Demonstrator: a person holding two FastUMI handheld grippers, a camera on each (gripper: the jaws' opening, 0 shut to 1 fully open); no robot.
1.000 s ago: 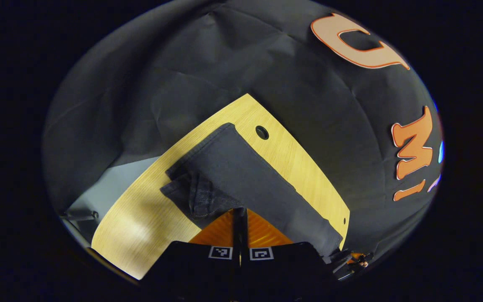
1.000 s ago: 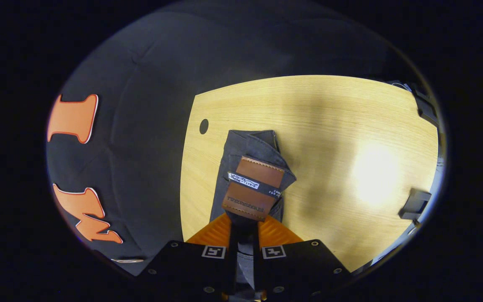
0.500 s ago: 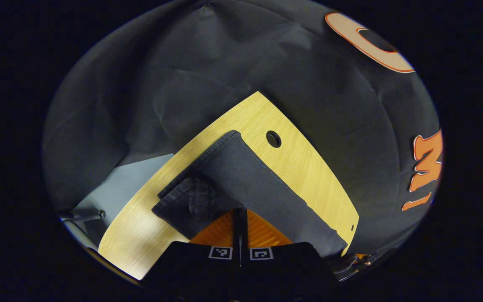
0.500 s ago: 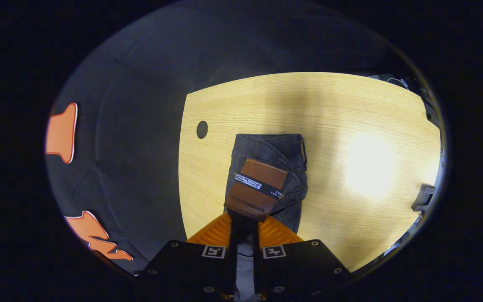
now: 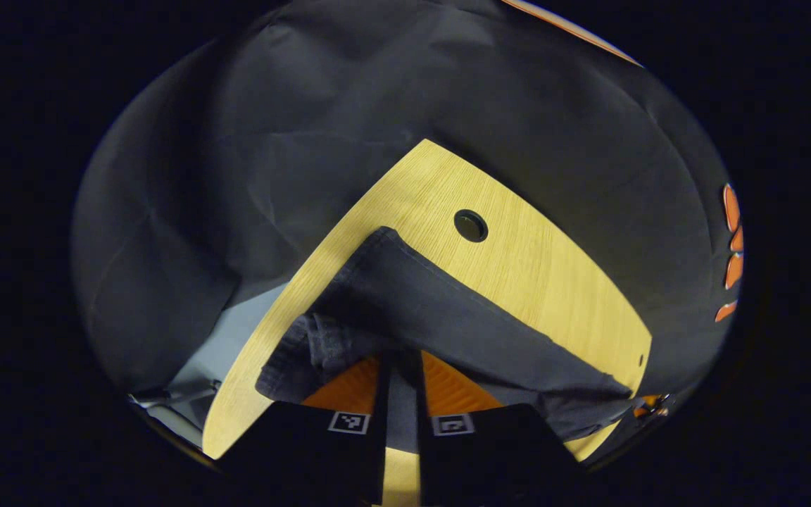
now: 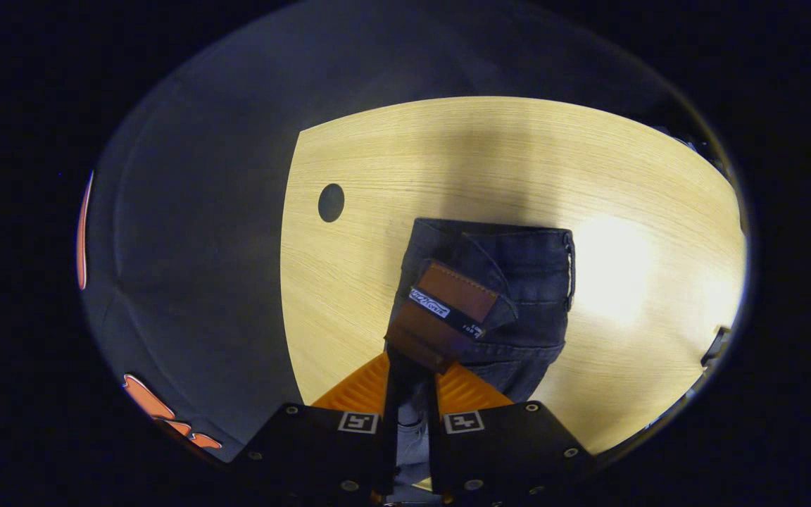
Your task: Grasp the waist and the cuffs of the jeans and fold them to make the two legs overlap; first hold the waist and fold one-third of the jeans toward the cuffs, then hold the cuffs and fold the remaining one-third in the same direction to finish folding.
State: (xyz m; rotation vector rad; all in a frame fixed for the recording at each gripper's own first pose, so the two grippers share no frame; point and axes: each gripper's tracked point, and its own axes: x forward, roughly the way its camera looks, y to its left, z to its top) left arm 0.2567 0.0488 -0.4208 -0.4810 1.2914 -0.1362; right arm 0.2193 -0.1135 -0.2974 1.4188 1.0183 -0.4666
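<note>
Left gripper view looks down on a pale wooden table [image 5: 539, 282] whose corner points toward 12 o'clock, with a round cable hole [image 5: 471, 225] near that corner. Across the table lie the dark jeans [image 5: 434, 310], a long leg running from about 11 o'clock down to 4 o'clock, and a bunched fold of denim at 8 o'clock just beside the fingers. At 6 o'clock the left gripper [image 5: 400, 366] has its jaws parted a little; dark cloth sits in the narrow gap between them, though I cannot tell whether both fingers press on it. At 4 o'clock, past the far end of the jeans, a small bit of the other gripper peeks out. In the right gripper view the same table spreads wide, the hole at 10 o'clock, and the waist end of the jeans lies at the centre with a brown leather patch [image 6: 448, 310] tilted on it. The right gripper [image 6: 411, 377] at 6 o'clock is closed tight on the waistband, with denim pinched between both fingers.
</note>
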